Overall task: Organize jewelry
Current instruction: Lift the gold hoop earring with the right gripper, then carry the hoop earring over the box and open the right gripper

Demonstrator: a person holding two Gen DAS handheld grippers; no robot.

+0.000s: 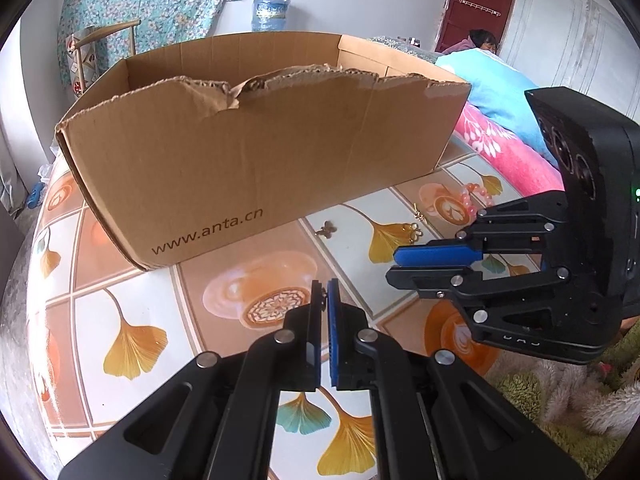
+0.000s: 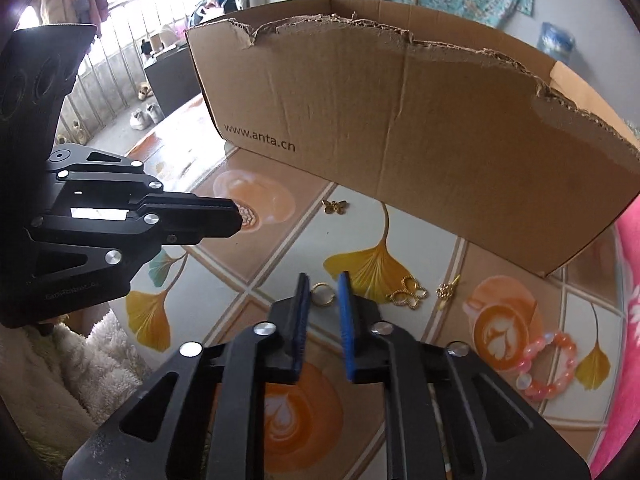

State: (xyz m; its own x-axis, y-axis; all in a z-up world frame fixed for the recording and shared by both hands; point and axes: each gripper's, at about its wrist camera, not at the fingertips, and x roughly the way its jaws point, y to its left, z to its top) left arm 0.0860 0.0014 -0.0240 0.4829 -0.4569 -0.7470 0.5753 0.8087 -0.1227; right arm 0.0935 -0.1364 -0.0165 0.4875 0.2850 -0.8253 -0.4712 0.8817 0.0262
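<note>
The cardboard box [image 2: 420, 128] fills the upper frame, open-topped, likely meant to receive the jewelry strewn below it. The right gripper [image 2: 324, 292], jaws slightly apart and empty, frames a gold ring [image 2: 322, 294] at lower centre; a butterfly pendant [image 2: 409, 298] and pink bead bracelet [image 2: 548, 364] lie to its right. The left gripper [image 1: 325, 292] hangs nearly closed, holding nothing.

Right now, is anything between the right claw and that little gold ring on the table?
Nothing visible. The small gold ring lies on the patterned tablecloth just beyond the open right gripper, framed between its fingertips. The gold butterfly charm sits off to the side.
</note>
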